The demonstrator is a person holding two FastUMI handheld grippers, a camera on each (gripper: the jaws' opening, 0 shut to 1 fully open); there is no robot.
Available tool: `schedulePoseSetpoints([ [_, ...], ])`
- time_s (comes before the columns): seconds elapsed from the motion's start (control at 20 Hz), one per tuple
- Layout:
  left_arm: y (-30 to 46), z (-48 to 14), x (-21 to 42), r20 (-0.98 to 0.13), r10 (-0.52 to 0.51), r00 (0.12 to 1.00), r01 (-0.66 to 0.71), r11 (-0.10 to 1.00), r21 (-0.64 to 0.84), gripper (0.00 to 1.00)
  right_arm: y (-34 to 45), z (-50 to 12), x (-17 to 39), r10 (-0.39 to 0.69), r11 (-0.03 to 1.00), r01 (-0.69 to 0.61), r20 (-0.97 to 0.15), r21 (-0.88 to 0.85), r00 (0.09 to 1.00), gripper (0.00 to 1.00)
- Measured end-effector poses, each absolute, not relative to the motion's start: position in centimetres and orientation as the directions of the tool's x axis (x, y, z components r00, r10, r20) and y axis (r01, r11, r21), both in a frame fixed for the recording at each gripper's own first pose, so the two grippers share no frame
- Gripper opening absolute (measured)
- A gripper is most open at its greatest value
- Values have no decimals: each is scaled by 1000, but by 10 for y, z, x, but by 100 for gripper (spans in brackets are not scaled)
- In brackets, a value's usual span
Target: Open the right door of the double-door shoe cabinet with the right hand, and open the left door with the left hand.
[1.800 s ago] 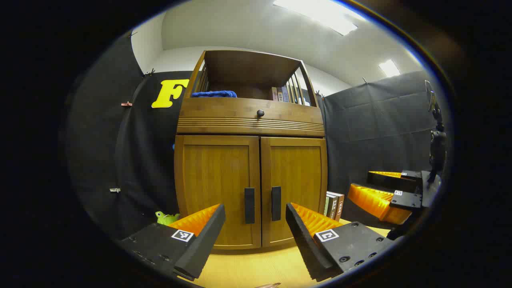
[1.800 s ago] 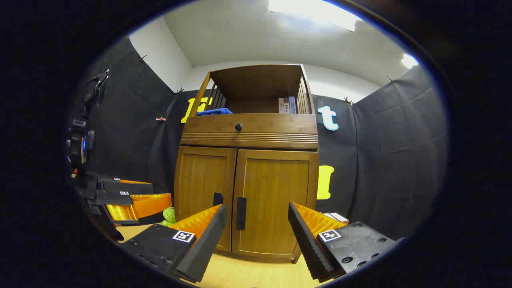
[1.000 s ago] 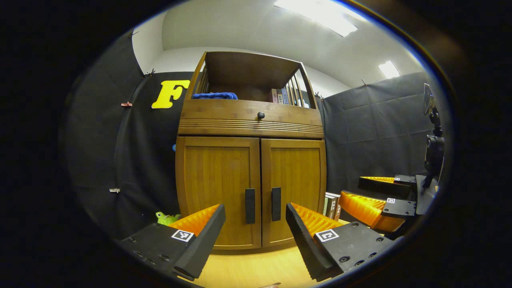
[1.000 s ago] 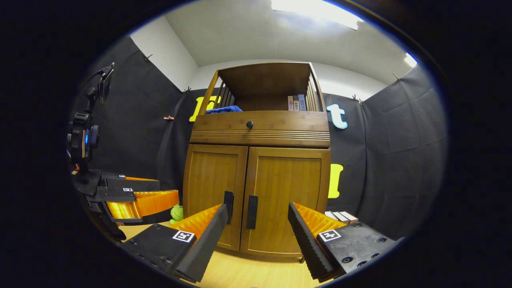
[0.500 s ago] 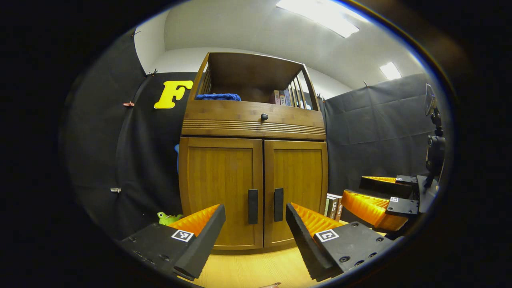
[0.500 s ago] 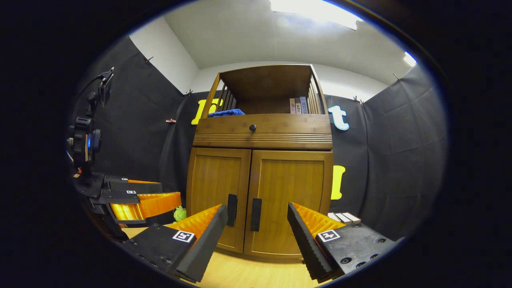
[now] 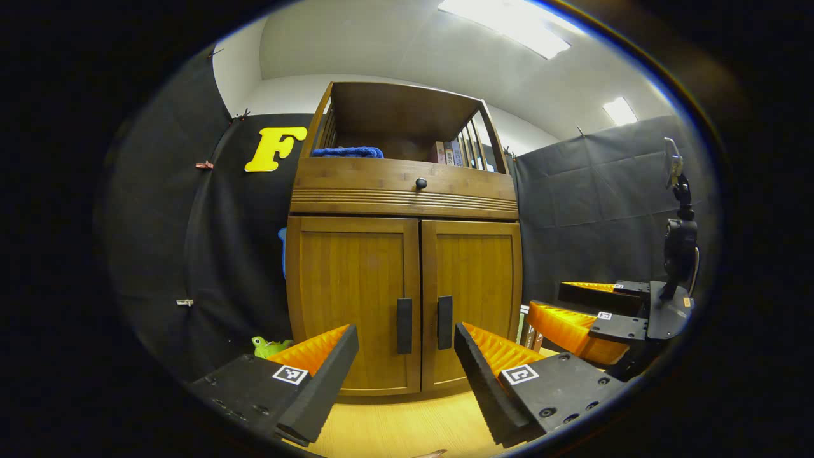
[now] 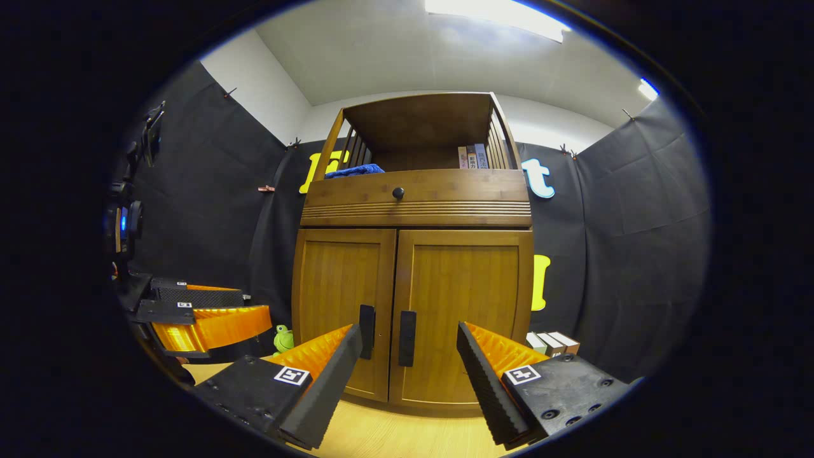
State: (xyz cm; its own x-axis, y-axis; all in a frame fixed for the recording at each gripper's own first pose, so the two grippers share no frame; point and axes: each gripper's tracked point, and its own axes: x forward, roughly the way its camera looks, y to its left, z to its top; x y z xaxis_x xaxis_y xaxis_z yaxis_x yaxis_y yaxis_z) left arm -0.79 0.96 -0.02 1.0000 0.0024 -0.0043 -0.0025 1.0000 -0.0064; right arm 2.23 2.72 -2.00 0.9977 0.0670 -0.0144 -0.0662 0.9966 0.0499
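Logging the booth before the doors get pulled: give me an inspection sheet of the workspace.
Surface: pale wood tabletop, bare in front of the cabinet.
Job's things: shoe cabinet; left door and right door both closed, dark handles untouched.
Clutter: green toy to the cabinet's left, books to its right, blue cloth on the top shelf.
Grippers: left gripper and right gripper open, short of the handles.
Cables: nothing seen.
Surroundings: black cloth walls, ceiling lights.

Bare bench (image 8: 394, 439) is seen between the wide-apart right tongs (image 8: 407, 375) and the shut cabinet doors (image 8: 458, 312). Books (image 8: 552, 343) are stood to their right, a green toy (image 8: 283, 339) to their left.
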Motion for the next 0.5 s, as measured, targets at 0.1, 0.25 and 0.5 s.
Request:
schedulePoseSetpoints([
  [0.1,11,1,-9,-9,6,1000,-6,1000,-2,94,31,-23,35,72,996,-71,-18,57,997,95],
  [0.25,14,3,-12,-6,18,1000,-18,1000,-2,94,39,-34,51,79,995,-77,-39,60,996,95],
  [0.5,19,1,-13,-10,38,999,-39,999,-7,94,46,-55,84,75,996,-71,-65,56,995,95],
])
